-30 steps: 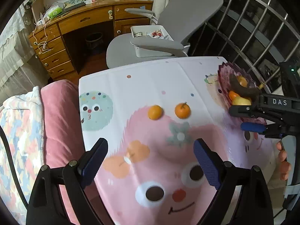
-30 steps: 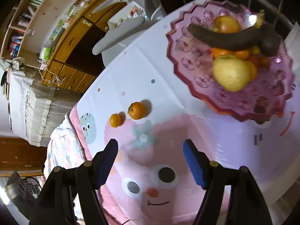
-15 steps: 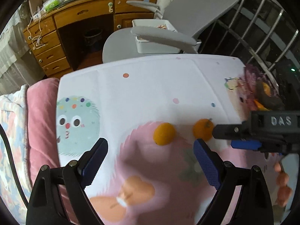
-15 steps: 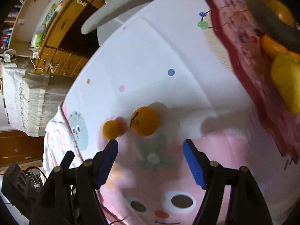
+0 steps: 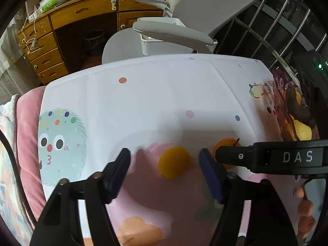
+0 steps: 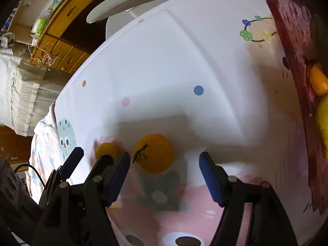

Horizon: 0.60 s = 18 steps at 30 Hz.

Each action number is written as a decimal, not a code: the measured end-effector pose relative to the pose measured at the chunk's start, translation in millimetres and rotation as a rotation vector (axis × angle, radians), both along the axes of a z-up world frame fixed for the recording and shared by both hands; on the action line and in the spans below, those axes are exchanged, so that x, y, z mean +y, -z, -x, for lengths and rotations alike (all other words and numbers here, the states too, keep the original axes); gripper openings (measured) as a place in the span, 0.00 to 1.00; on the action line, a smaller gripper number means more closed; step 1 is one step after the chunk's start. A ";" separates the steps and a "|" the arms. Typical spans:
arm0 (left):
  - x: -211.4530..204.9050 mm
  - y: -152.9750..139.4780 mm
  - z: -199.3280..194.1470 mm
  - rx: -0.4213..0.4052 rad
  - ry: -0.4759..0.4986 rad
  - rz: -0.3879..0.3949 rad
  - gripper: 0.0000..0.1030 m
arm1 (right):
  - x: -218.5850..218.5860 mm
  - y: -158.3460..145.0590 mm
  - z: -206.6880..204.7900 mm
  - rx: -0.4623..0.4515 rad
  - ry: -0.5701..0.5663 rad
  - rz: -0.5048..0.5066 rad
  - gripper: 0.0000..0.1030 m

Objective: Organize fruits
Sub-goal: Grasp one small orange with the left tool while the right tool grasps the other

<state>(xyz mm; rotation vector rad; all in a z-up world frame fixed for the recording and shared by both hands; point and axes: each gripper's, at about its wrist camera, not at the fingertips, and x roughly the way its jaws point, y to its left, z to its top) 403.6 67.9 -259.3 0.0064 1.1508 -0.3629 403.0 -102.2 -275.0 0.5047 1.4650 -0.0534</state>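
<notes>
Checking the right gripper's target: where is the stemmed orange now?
In the right wrist view, the round stemmed orange lies on the cartoon tablecloth between the open right gripper fingers, right of the smaller stemless orange.

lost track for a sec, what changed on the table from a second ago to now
Both claws came down and forward toward the two loose oranges. The left claw now brackets the smaller orange; the right claw brackets the stemmed orange. Both are open, nothing gripped yet. The oranges have not moved on the cartoon tablecloth, and the purple fruit bowl stays loaded at the right.
</notes>
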 end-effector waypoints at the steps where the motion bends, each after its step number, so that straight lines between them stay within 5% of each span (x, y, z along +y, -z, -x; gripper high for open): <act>1: 0.1 0.4 -0.1 0.003 -0.001 0.001 0.53 | 1.2 0.0 -0.8 0.000 -0.009 0.011 0.64; 8: -3.8 0.8 1.2 0.022 0.014 0.040 0.29 | 12.2 -0.6 -6.7 0.001 -0.053 0.043 0.54; 13: 3.1 0.0 7.8 0.038 -0.017 0.063 0.28 | 18.6 -1.8 -5.9 -0.004 -0.072 0.036 0.40; 18: 17.5 -3.4 21.8 0.046 -0.063 0.060 0.27 | 20.3 -2.9 -5.2 -0.019 -0.085 0.037 0.38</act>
